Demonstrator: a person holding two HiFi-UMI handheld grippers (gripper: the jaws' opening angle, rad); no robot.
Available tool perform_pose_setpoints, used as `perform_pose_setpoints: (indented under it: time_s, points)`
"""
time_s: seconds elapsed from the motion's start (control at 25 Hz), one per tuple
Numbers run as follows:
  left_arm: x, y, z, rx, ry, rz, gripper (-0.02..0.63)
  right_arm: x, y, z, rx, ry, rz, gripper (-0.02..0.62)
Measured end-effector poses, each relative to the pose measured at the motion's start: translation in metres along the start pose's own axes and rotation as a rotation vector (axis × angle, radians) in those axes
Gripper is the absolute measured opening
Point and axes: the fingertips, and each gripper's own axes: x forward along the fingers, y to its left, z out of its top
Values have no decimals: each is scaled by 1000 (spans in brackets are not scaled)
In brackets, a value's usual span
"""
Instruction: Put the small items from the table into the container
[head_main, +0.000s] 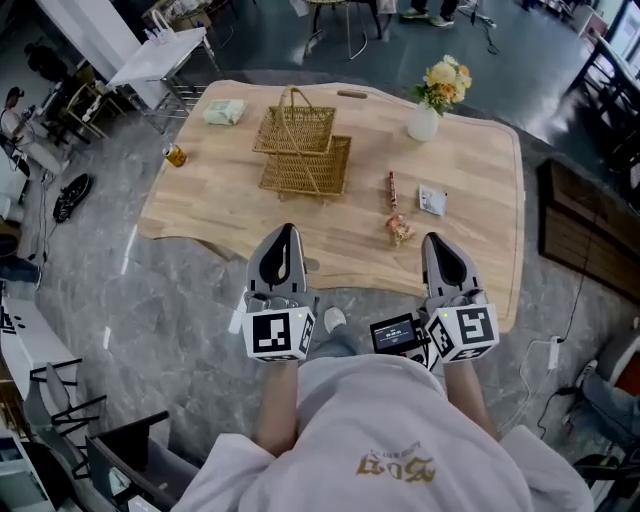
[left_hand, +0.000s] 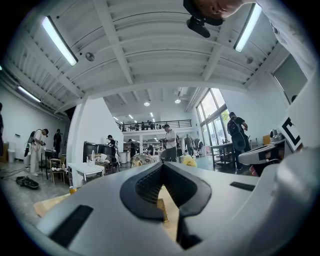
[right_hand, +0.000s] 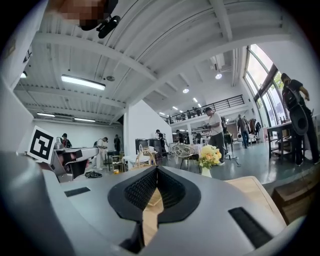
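**Head view.** Both grippers are level at the near edge of the table (head_main: 200, 210). The left gripper (head_main: 288, 236) and the right gripper (head_main: 434, 242) each have their jaws pressed together and carry nothing. The wicker basket (head_main: 305, 165) stands mid-table. To its right lie the crumpled wrapper (head_main: 399, 229), the thin stick packet (head_main: 392, 188) and the white sachet (head_main: 432, 200). The green packet (head_main: 224, 111) lies at the far left corner. Nothing is in the basket yet.

**Left gripper view.** The jaw tips meet, and only table wood shows behind them. Caution: if advanced like this, the gripper would likely shove an item rather than take it.

**Right gripper view.** The jaws are likewise together and empty. The vase of flowers (right_hand: 209, 157) stands ahead. Caution: a long reach toward the sachet could tip it, and a nudged wrapper could slide off the near edge.
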Motion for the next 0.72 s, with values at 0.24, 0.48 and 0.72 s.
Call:
perform_pose_setpoints:
  time_s: [0.24, 0.48, 0.72]
  points:
    - [48, 27, -7, -6, 9, -17, 5, 49, -9, 5, -20, 11, -13, 20]
    - [83, 45, -11, -27, 15, -43, 4, 86, -10, 5, -39, 31, -26, 20]
    - [111, 58, -19, -3, 14, -77, 5, 111, -16, 9, -48, 17, -53, 20]
